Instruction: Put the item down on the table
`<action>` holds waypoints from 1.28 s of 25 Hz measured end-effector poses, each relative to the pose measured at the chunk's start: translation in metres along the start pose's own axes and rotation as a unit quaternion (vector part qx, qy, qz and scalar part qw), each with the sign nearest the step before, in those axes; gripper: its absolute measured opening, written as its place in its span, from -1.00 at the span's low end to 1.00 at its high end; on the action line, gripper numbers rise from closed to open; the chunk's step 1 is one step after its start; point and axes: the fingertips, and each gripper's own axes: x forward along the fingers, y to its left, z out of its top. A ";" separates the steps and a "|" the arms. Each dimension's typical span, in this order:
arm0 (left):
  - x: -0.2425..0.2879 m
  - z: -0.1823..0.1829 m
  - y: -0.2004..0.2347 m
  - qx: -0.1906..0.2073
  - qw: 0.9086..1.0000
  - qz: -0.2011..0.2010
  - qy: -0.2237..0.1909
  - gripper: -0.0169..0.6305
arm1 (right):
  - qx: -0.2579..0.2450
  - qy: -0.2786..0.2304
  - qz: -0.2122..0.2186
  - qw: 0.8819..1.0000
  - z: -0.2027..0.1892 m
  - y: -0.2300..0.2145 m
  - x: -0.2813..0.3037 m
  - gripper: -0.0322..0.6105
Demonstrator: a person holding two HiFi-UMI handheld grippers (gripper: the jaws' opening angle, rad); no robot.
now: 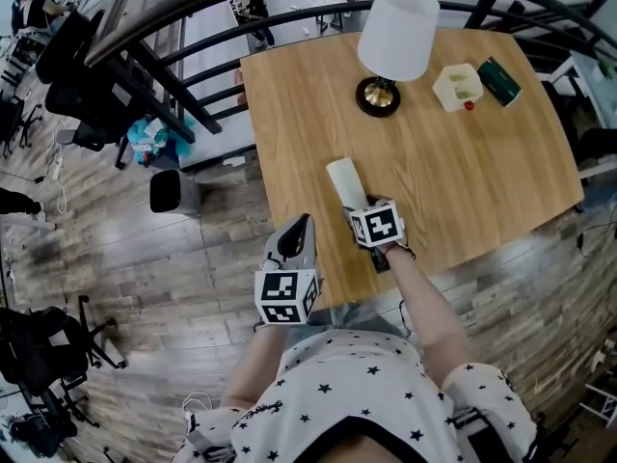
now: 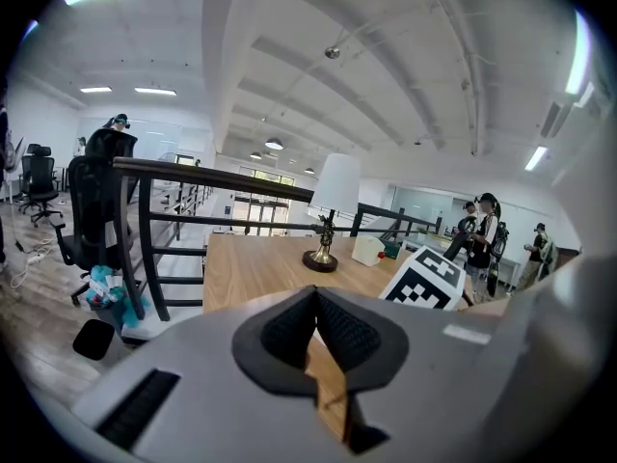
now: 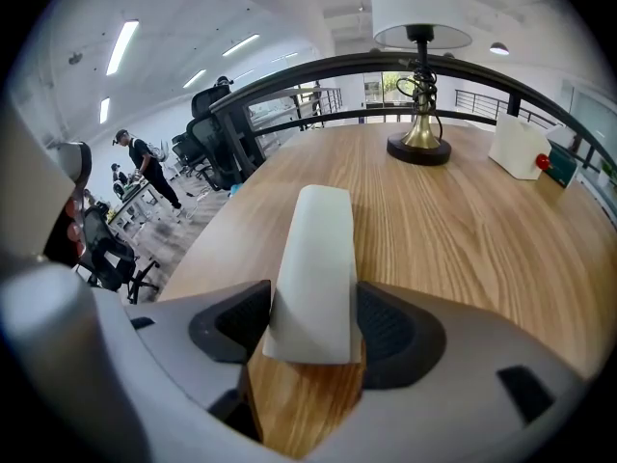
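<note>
At the near left edge of the light wooden table (image 1: 463, 181), the left gripper (image 1: 301, 224) is held with its dark pads pressed together at the tips, and nothing sits between them in the left gripper view. Just to its right, the right gripper (image 1: 362, 210) is clamped on the near end of a white cylindrical roll (image 1: 341, 177). In the right gripper view both pads press on the sides of the roll, which points away from the person along the tabletop. The roll lies low over the wood close to the front edge. Whether its underside touches the table cannot be told. Farther back, well apart from the roll, stands a table lamp with a white shade and a brass base (image 1: 396, 29). To its right sits a small white box (image 1: 457, 87), and just beyond that lies a dark green box (image 1: 499, 81), near the table's far right corner.
</note>
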 end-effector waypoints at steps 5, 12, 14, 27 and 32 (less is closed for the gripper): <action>-0.011 -0.005 -0.010 -0.003 1.000 0.011 -0.008 -0.92 | 0.005 -0.016 0.000 1.000 -0.003 -0.001 -0.001 -0.02; -0.028 -0.006 -0.021 -0.003 0.999 0.034 -0.023 -0.92 | -0.035 -0.073 -0.022 0.996 0.004 0.004 -0.028 0.06; -0.033 -0.006 -0.025 -0.003 0.999 0.040 -0.027 -0.92 | -0.036 -0.086 -0.021 0.995 0.002 0.005 -0.041 0.06; -0.066 -0.018 -0.066 0.005 0.999 0.014 -0.035 -0.92 | -0.009 -0.184 -0.014 0.983 -0.028 0.036 -0.144 -0.51; -0.086 -0.022 -0.079 0.014 0.999 -0.012 -0.037 -0.92 | 0.010 -0.225 -0.034 0.974 -0.041 0.052 -0.181 -0.87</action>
